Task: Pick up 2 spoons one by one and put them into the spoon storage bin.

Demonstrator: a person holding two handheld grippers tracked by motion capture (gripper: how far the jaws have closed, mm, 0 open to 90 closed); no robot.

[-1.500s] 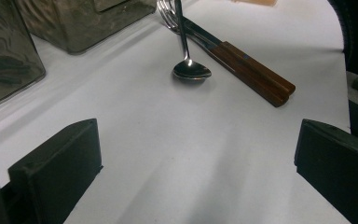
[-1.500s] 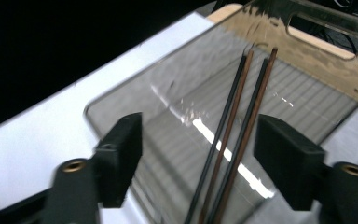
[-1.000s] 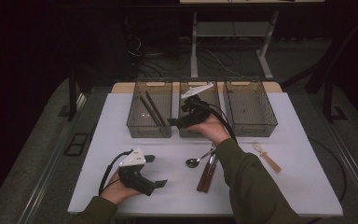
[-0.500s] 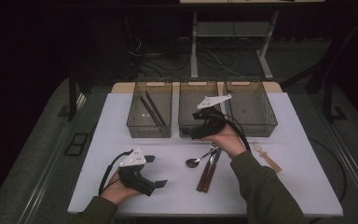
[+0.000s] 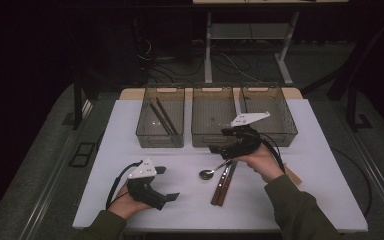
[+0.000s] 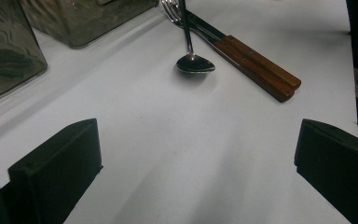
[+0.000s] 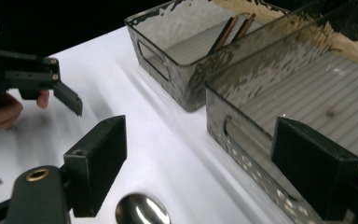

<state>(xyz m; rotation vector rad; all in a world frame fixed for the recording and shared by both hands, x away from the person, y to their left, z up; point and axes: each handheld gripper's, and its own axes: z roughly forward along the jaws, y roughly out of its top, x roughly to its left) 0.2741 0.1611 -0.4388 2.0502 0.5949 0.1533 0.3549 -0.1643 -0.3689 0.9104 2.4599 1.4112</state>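
The spoon is lying on the white desk, in front of the middle bin, with its bowl toward my side and its handle running away and to the right, toward the right gripper. Just beside it, on the right, two wooden-handled pieces are lying almost parallel to it; in the left gripper view one of them is showing fork tines. In the right gripper view the spoon bowl is sitting low between the two fingers, so the spoon is under and slightly behind the fingertips, and its long axis is going roughly along my line of approach. I think I need to turn or lower the hand before closing.

The right gripper is clearly the nearer one. I am holding it above the handle end, near the front wall of the middle bin, pointing left, fingers wide apart and holding nothing.

The left gripper is resting low on the desk, well apart from the spoon, pointing toward it, fingers also apart and empty.

The left bin is holding two dark sticks; the right bin looks empty.
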